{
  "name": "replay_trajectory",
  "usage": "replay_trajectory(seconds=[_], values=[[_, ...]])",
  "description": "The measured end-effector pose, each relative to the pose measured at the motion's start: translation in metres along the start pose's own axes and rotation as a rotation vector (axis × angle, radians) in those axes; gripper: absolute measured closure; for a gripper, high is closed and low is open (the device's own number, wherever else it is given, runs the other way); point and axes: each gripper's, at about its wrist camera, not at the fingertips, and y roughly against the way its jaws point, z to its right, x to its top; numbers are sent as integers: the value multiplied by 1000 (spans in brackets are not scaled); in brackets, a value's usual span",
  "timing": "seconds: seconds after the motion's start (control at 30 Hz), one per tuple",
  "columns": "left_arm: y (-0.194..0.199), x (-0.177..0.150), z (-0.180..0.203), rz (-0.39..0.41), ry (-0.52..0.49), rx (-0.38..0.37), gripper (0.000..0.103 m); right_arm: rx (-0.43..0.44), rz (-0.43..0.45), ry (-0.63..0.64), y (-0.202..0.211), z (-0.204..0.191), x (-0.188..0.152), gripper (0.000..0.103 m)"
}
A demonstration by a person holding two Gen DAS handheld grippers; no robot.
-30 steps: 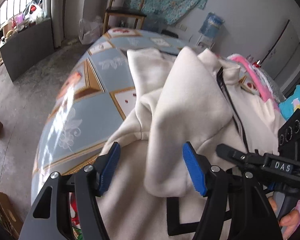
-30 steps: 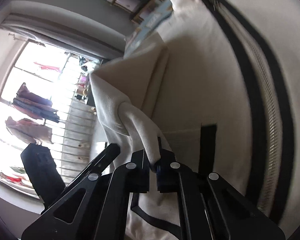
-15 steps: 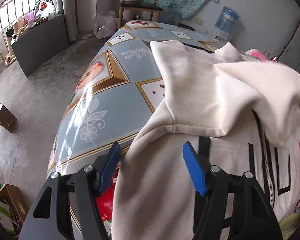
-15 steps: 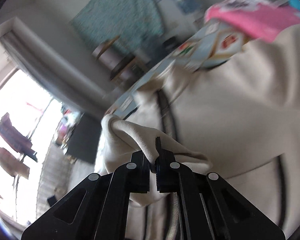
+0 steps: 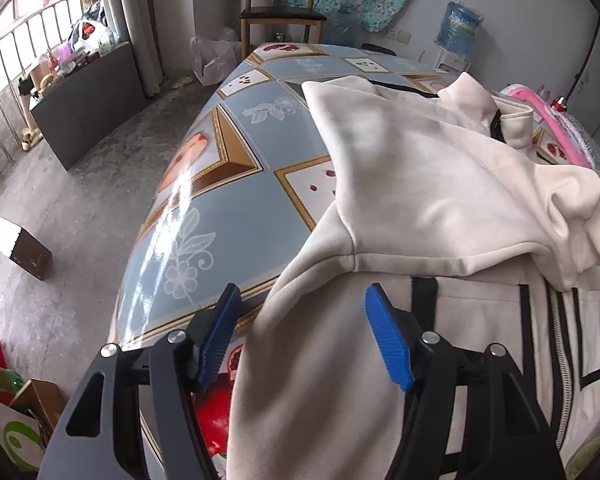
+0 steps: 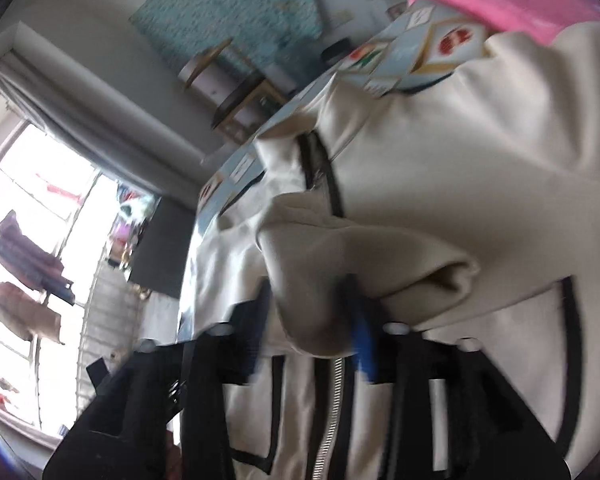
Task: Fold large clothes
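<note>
Sleeve lies folded across jacket, long axis toward right of frame — right gripper nearer, jaws spread around cuff; left gripper released, empty.

- Your left gripper has black arms, ribbed blue pads, silver screws.
- Your right gripper, blurred, shows black arms, pale screw heads.

Matt fleecy jacket (glossy oilcloth table)
</note>
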Motion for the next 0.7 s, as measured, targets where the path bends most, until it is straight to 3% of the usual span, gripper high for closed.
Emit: replay_trajectory(seconds=[0.23,0.43,0.57,0.7], values=[[-2,-2,-4,16,-35,42,38,-82,28,-18,8,9,-1,57],[-4,0,-7,13,-37,43,36,-111,76,-173,35,63,11,55],[-3,0,-7,11,-37,44,36,-108,57,-216,37,84,18,55],[-4,0,-6,9,-43,49,35,-106,11,-157,26,85,29,55]])
